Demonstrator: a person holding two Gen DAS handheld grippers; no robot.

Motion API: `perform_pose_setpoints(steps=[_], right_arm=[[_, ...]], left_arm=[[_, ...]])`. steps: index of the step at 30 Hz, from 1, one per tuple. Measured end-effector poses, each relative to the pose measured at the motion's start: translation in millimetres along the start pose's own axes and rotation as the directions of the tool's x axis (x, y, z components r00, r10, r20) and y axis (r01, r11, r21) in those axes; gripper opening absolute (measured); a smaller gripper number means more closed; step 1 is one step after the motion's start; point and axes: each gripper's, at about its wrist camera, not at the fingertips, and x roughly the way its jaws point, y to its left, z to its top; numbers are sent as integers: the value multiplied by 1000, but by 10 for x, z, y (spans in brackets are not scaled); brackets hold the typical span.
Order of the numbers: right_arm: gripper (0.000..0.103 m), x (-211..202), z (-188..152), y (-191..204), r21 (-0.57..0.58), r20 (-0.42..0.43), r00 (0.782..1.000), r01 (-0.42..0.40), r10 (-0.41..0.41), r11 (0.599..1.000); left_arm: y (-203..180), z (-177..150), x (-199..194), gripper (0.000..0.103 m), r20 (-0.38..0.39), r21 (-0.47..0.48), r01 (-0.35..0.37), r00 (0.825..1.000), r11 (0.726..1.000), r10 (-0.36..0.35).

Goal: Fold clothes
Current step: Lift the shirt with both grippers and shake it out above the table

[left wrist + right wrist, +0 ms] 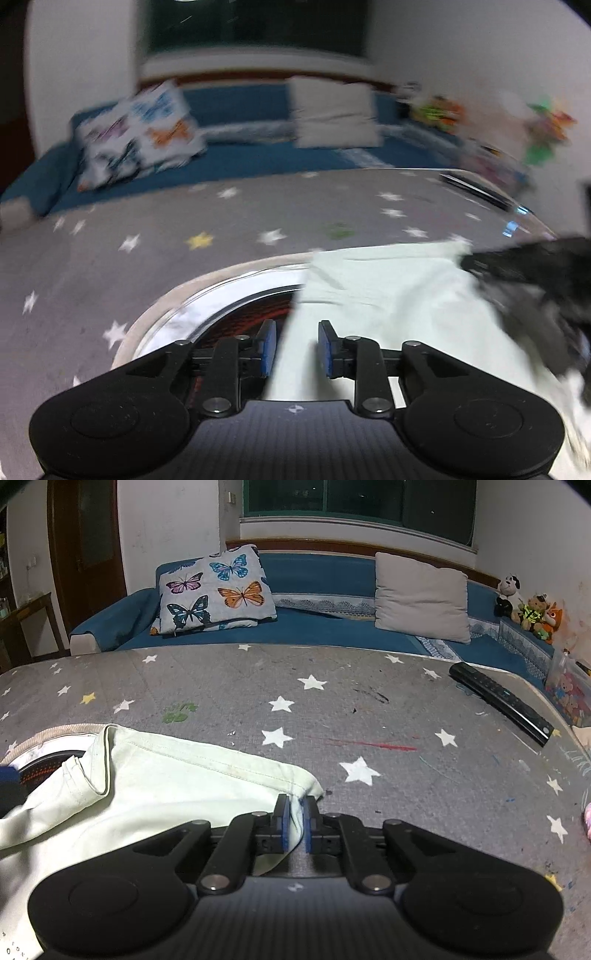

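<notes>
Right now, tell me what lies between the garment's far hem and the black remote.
Right wrist view: only bare grey star-print table cover between pale green garment and black remote, marked by white stars and a red streak.

Two cushions (218, 590), three plush toys (532, 609), one remote (502, 701), one pale garment (166, 786).

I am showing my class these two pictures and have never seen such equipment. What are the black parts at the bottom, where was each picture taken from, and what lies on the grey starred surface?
No robot here: a person holds a pair of tongs in each hand, each with a camera looking along its fingers. One picture is from the left tongs, the blurred one, which are open over a pale green garment. The other is from the right tongs, shut on that garment's edge. It lies on a grey starred cover, beside a black remote control. Behind is a blue sofa.
</notes>
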Motion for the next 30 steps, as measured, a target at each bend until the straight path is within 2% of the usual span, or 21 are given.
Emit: perform_pose_setpoints(steps=[2, 5, 6, 7, 9, 13, 15, 20, 23, 25, 27, 28, 29, 30], right_arm=[[7, 0, -3, -3, 0, 1, 1000, -2, 2, 1000], [7, 8, 2, -13, -2, 1, 1000, -4, 4, 1000], [7, 8, 2, -14, -3, 1, 1000, -5, 5, 1000], [7, 9, 3, -15, -4, 1, 1000, -6, 6, 1000], [7, 10, 4, -15, -4, 3, 1000, -6, 6, 1000], [7, 11, 5, -8, -3, 6, 1000, -3, 3, 1000], [7, 13, 3, -8, 1, 7, 1000, -3, 3, 1000], [7, 14, 7, -3, 0, 6, 1000, 0, 0, 1000], [7, 17, 7, -6, 1, 7, 1000, 0, 0, 1000], [7, 17, 6, -9, 3, 7, 1000, -2, 2, 1000], [7, 19, 2, -12, 3, 8, 1000, -3, 3, 1000], [7, 21, 0, -13, 3, 8, 1000, -3, 3, 1000], [7, 21, -2, -14, 4, 9, 1000, -4, 4, 1000], [7, 21, -7, -16, 4, 9, 1000, -4, 4, 1000]], left_arm=[[42, 11, 105, 30, -37, -17, 17, 999, 1000, -18], [46, -5, 161, 28, -46, -21, 33, 998, 999, -34], [38, -7, 158, 23, -38, -18, 39, 998, 999, -39], [30, -9, 152, 15, -31, -15, 44, 999, 999, -45], [-9, -19, 128, 7, -7, 11, 32, 999, 999, -31], [-11, -6, 60, 1, 45, 32, -24, 999, 999, 23], [10, 17, 26, 1, 65, 34, -40, 997, 999, 38], [-39, 69, 89, 5, 23, 43, 23, 999, 999, -24], [-93, 80, 183, 16, 7, 46, 37, 999, 998, -38], [-104, 83, 241, 33, 0, 37, 46, 999, 998, -46], [-112, 85, 284, 32, 2, 33, 48, 999, 998, -48], [-116, 84, 293, 29, 6, 34, 49, 999, 998, -49], [-119, 82, 298, 24, 10, 36, 50, 999, 998, -51], [-127, 77, 300, 14, 16, 38, 49, 999, 998, -50]])
